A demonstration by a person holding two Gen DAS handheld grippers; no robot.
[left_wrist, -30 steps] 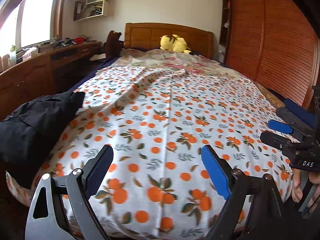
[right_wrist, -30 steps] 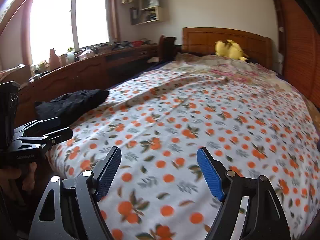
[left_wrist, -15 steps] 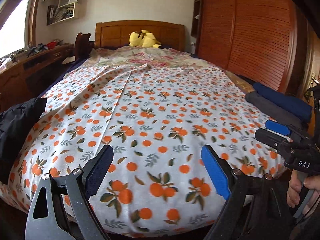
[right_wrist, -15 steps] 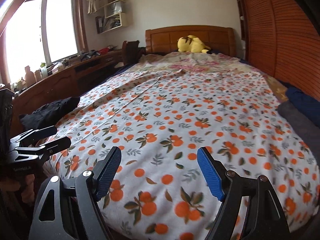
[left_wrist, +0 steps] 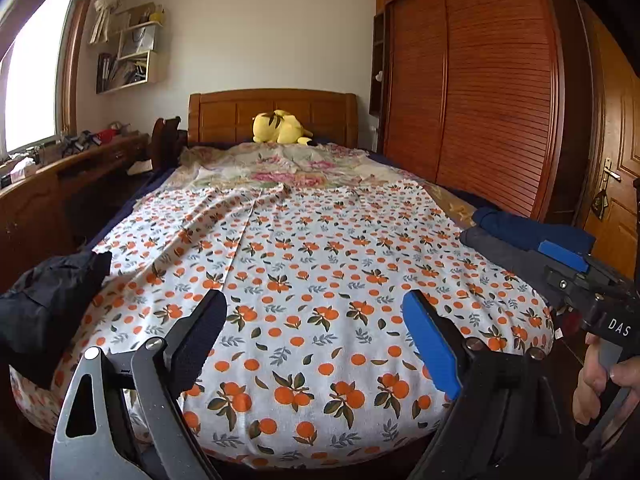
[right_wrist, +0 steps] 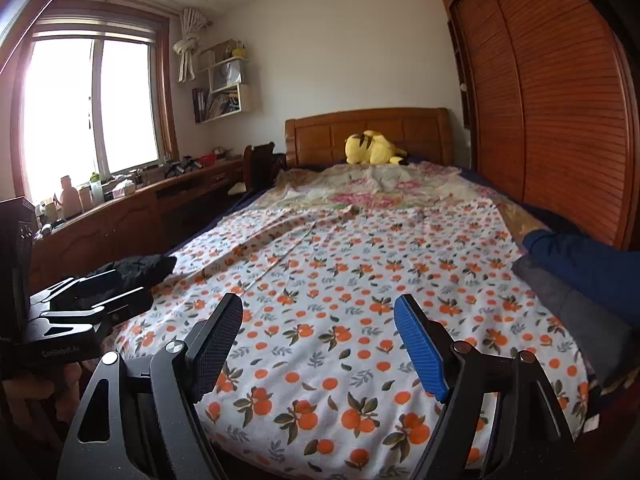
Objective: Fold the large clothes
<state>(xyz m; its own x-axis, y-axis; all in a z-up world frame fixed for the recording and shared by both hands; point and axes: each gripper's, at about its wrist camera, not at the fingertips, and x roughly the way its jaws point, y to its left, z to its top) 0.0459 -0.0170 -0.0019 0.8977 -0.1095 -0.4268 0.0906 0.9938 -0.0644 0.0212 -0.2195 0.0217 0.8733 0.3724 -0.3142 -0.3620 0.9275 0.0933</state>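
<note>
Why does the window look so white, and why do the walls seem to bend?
In the right wrist view the window is blown out by daylight, so nothing outside shows; the wardrobe bows, which is fisheye distortion. In the left wrist view the window glares at the edge, and the orange-print sheet is sharp and evenly lit.

My bed (left_wrist: 272,108): orange-print sheet (left_wrist: 312,280), black garment (left_wrist: 48,304) left, folded navy (right_wrist: 584,260) and grey clothes (right_wrist: 568,304) right, yellow plush (left_wrist: 280,132).
</note>
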